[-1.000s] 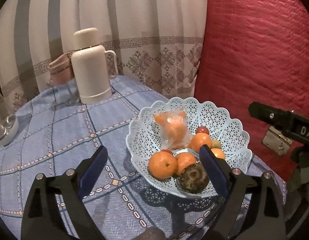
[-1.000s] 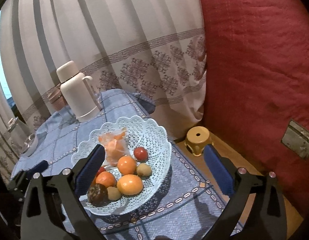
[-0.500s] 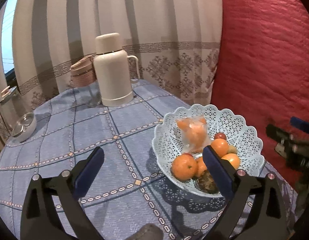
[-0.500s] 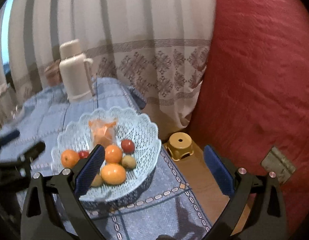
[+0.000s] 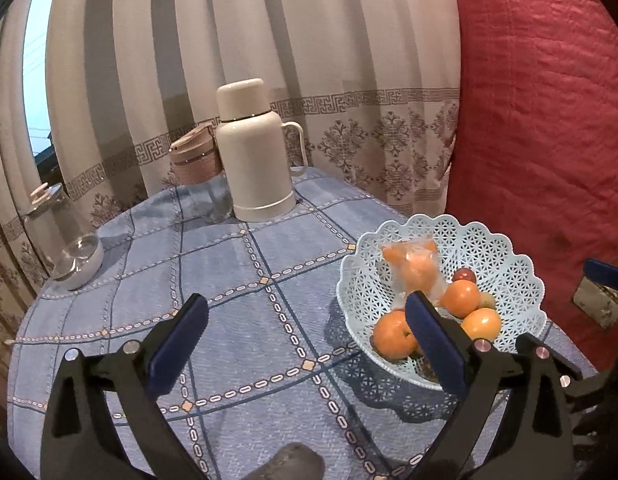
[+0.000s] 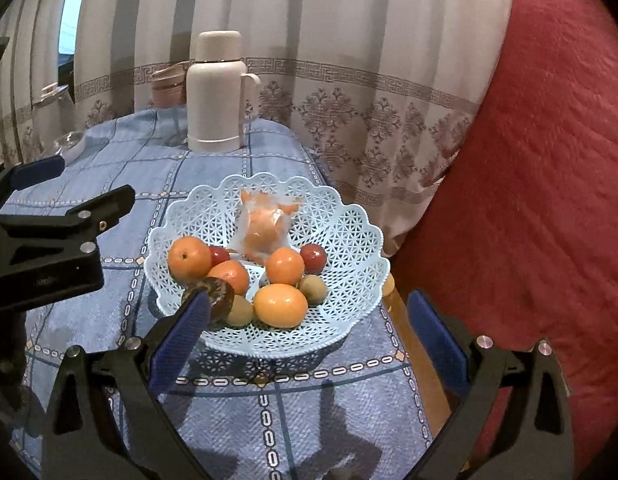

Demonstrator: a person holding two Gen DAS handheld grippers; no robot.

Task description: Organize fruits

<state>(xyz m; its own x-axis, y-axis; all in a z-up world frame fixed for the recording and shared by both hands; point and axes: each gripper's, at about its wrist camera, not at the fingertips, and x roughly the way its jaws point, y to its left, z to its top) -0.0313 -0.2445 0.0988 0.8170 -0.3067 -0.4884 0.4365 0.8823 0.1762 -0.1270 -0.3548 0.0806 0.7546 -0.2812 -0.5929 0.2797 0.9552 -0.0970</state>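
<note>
Nearest the lens on the blue checked desk (image 6: 213, 408), the right claw (image 6: 307, 328) hangs spread wide and empty, its blue pads flanking the near rim of a pale-blue lattice basket (image 6: 349, 240). Just left of it the left claw (image 5: 307, 334) is likewise released and carries nothing, poised over bare cloth beside the basket.

Inside the basket sits all the fruit in view: a yellow-orange citrus (image 6: 280, 305) at the front, a dark brown, rough-skinned fruit (image 6: 217, 294) partly behind the right claw's pad, two small greenish-brown fruits (image 6: 314, 289), three oranges (image 6: 189, 258), two small red fruits (image 6: 313, 257) and, toward the back, a peeled-looking orange in a clear bag (image 6: 267, 230). No fruit lies loose on the cloth.

Such a scene fits either fruit gathered and the job near done, or a full basket awaiting sorting. Any pick from here would do well to come from above on the topmost, freest piece, closing gently across its widest part, since round fruit rolls and the light basket may slide.

Farther back stand a cream flask (image 6: 215, 92), a pink-lidded container (image 5: 195, 156) and a glass jar (image 5: 65, 236) before the striped curtain (image 6: 349, 40).
</note>
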